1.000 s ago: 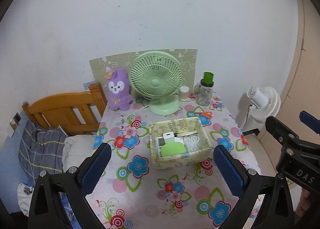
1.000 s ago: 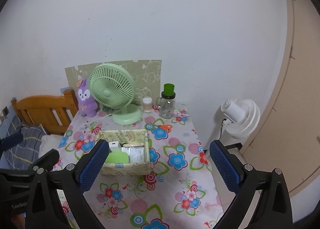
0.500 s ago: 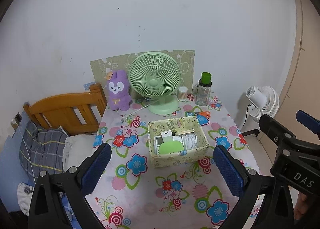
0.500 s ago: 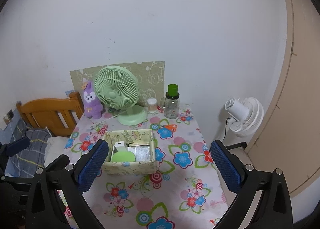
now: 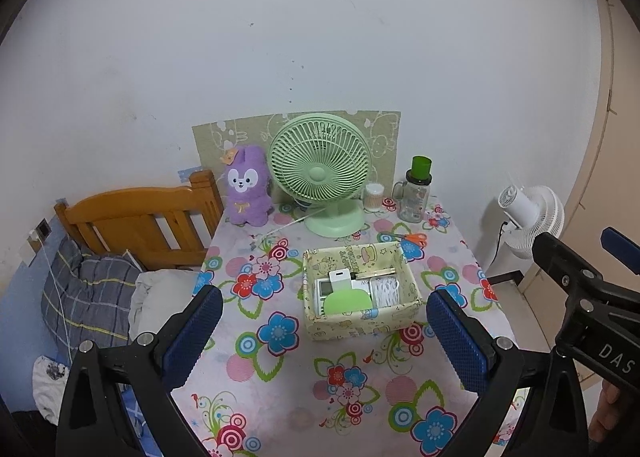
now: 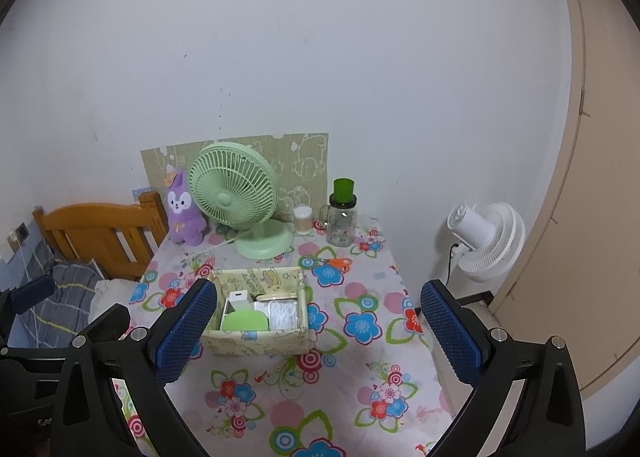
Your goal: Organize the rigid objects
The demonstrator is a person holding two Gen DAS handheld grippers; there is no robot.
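Box [image 5: 360,289] sits apart below left gripper [image 5: 324,337] and right gripper [image 6: 318,329], jaws wide, empty.

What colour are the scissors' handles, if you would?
Orange scissors, clearest in the right wrist view.

Left gripper [image 5: 324,331] and right gripper [image 6: 318,327], black angular plastic frames, blue mesh-textured finger pads [image 5: 192,335], silver screws, white "DAS" lettering on the right one

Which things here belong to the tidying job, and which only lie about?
Job: box with small items inside; scissors; cotton swab jar; bottle.
Lying about: green fan; purple plush; white fan; bed.
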